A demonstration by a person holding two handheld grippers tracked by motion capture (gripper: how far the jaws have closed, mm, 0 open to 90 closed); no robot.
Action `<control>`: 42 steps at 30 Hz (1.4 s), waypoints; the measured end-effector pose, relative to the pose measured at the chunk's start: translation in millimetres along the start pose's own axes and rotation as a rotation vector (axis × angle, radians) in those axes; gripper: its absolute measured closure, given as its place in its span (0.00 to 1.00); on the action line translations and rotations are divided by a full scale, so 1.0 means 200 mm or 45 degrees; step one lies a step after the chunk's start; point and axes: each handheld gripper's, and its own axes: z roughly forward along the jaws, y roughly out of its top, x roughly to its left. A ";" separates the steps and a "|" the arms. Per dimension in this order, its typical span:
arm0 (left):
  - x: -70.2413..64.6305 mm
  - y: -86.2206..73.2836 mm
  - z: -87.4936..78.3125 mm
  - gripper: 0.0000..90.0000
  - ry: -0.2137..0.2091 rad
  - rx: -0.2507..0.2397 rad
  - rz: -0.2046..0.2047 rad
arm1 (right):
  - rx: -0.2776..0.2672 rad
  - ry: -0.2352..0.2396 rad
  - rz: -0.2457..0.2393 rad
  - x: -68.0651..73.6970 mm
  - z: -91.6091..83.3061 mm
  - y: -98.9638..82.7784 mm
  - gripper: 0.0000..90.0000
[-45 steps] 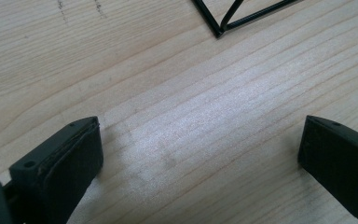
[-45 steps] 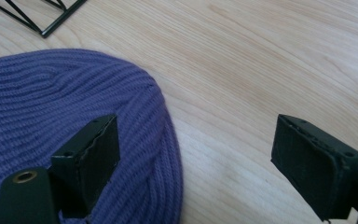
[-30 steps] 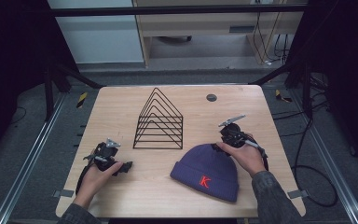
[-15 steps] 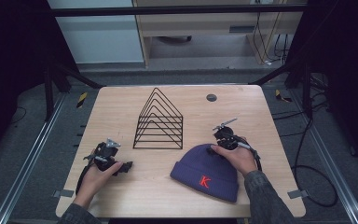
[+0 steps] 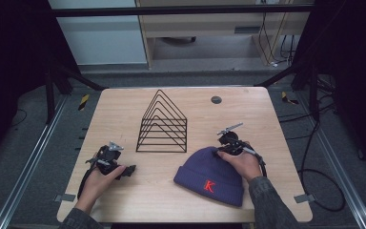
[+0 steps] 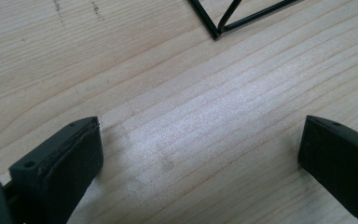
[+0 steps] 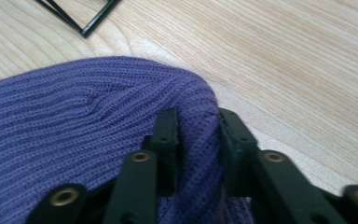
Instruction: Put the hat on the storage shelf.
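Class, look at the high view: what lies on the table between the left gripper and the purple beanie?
Nothing: in the high view, bare wood of the table separates the left gripper from the purple beanie. The wire rack stands farther back.

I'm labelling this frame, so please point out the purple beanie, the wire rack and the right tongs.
purple beanie (image 5: 209,174): high view, knit body above the red K.
wire rack (image 5: 162,139): high view, lower front wires.
right tongs (image 7: 198,133): right gripper view, midway between the tips pinching the knit.

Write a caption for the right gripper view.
Right tongs pinching a fold of the purple knit beanie on the wooden table.
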 end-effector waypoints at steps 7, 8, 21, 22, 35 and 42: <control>0.00 0.00 0.00 0.00 -0.001 -0.001 0.004 | -0.082 0.003 -0.058 0.05 -0.09 0.00 0.86; 0.00 0.00 0.00 0.00 -0.001 -0.001 0.004 | -0.082 0.003 -0.058 0.05 -0.09 0.00 0.86; 0.00 0.00 0.00 0.00 -0.015 -0.003 0.015 | -0.338 0.027 -0.231 0.27 -0.44 -0.01 0.86; 0.01 0.00 0.00 0.00 -0.022 -0.005 0.012 | -0.346 0.029 -0.245 0.28 -0.47 -0.01 0.86; 0.04 0.01 -0.05 0.04 -0.046 -0.072 -0.057 | -0.447 0.052 -0.347 0.37 -0.63 0.06 0.86; 0.04 0.01 -0.06 0.05 -0.063 -0.070 -0.063 | -0.442 0.038 -0.337 0.34 -0.65 0.15 0.86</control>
